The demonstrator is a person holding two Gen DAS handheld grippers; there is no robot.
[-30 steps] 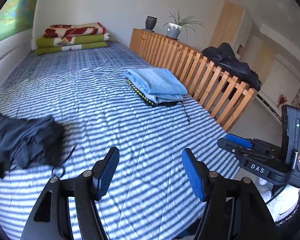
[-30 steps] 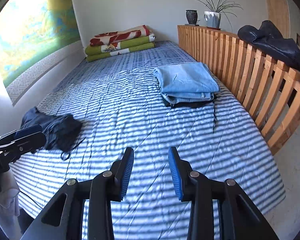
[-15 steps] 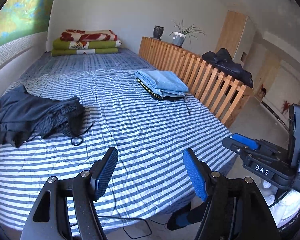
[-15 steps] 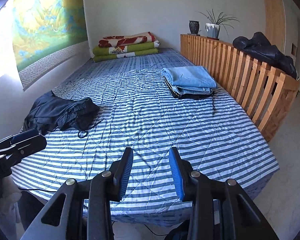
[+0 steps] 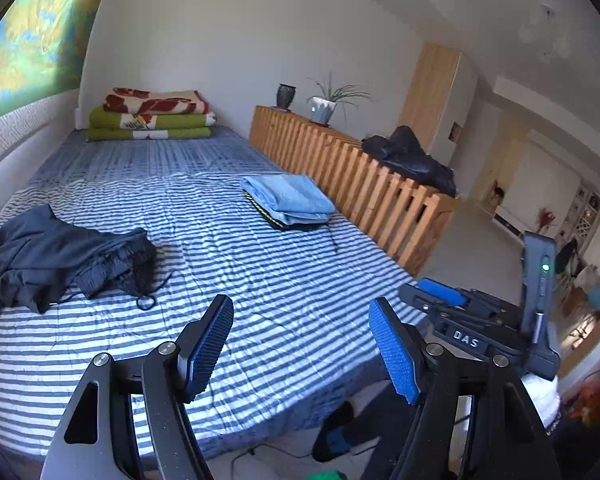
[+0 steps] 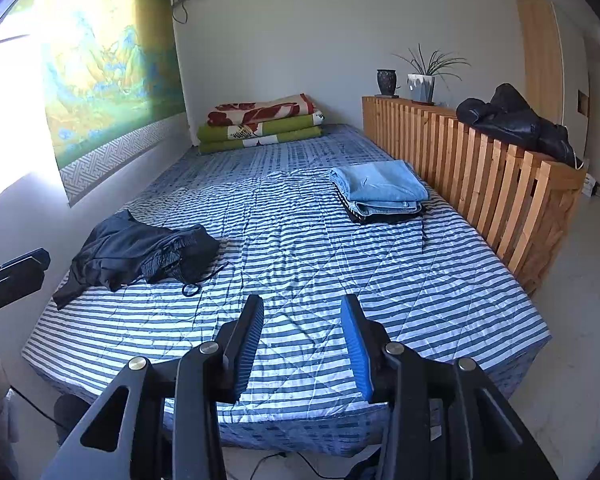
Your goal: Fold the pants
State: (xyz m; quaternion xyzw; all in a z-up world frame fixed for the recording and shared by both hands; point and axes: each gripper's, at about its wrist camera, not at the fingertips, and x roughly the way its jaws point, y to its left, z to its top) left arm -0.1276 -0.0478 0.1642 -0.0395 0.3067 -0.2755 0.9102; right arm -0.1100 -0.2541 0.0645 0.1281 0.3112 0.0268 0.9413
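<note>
Folded jeans (image 6: 380,190) are stacked aside; dark pants (image 6: 140,252) lie crumpled, unfolded, while both tongs (image 5: 300,344) (image 6: 302,344) are held wide, empty.

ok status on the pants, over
Left gripper and right gripper open, empty. Dark pants crumpled on the bed, untouched. Nothing in the way.

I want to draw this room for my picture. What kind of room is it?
Most likely a bedroom. There is a big bed with a striped quilt, folded blankets stacked at its far end, and dark pants lying crumpled beside folded clothes.
</note>
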